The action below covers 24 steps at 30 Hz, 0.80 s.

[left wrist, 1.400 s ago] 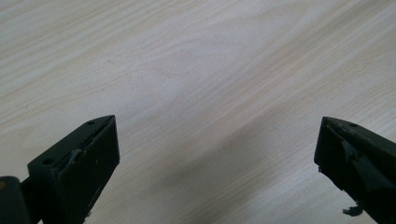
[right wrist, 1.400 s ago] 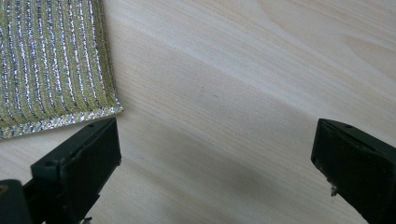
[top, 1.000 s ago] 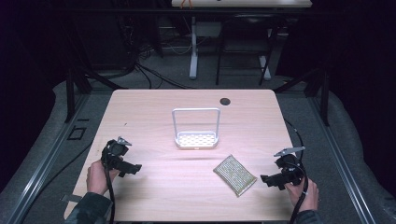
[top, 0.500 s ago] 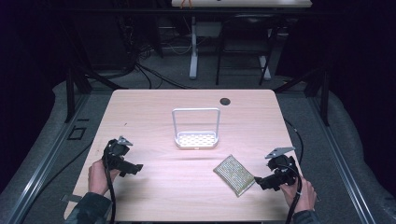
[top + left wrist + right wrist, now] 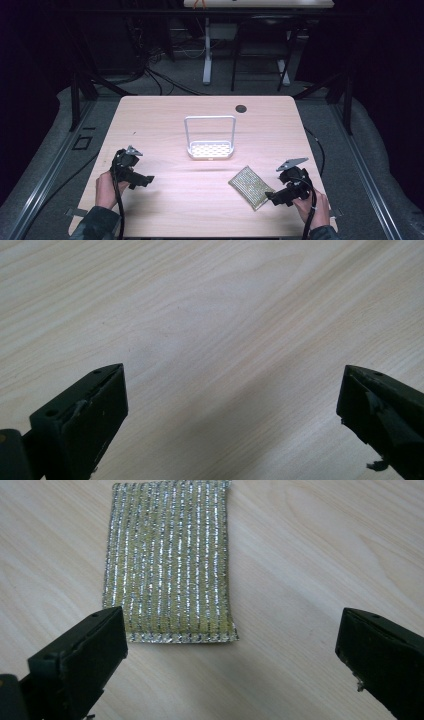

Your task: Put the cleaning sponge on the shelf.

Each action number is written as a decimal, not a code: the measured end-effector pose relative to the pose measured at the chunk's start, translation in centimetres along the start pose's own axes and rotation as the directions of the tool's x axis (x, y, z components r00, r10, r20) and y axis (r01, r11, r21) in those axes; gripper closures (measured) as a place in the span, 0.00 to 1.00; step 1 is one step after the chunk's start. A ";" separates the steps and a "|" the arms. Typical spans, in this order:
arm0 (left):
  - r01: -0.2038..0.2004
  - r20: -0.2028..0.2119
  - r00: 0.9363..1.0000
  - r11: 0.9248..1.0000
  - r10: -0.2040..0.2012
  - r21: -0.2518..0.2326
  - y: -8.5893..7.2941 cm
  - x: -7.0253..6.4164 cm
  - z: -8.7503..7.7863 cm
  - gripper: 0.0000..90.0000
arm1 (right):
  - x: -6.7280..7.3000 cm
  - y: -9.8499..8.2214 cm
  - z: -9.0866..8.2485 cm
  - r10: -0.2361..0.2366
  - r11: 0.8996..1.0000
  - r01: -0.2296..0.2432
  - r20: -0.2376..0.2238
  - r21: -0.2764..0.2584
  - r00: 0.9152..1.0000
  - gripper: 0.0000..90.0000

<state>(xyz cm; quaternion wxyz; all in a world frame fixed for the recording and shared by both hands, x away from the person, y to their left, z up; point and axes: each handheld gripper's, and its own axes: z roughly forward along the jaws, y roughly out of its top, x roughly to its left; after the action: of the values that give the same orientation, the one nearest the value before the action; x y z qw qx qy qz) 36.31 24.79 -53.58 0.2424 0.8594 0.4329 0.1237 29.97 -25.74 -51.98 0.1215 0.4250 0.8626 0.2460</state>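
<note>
A flat rectangular scouring sponge with gold and silver stripes lies on the wooden table at the front right. In the right gripper view the sponge lies just ahead of the jaws, shifted to their left. My right gripper is open, low over the table, right beside the sponge's near end. A white wire rack with a perforated base stands at the table's middle. My left gripper is open at the front left over bare wood, nothing between its jaws.
A small dark round hole sits near the table's far edge. Beyond the table are dark floor, cables and the legs of another desk. Black cables trail from both grippers toward the person's sleeves.
My right gripper has moved left and slightly forward, closing in on the sponge's near end. The left gripper has barely shifted.
</note>
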 end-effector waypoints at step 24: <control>-0.010 0.020 1.000 1.000 0.010 0.005 0.1 0.0 0.1 0.00 | 2.5 1.5 2.1 -0.071 0.997 0.072 -0.048 0.034 0.996 0.00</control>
<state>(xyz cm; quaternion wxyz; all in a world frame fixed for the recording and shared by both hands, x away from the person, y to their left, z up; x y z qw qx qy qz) 36.38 24.70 -53.65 0.2438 0.8634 0.4263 0.1155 30.28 -22.32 -52.97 0.1023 0.3901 0.8841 0.2360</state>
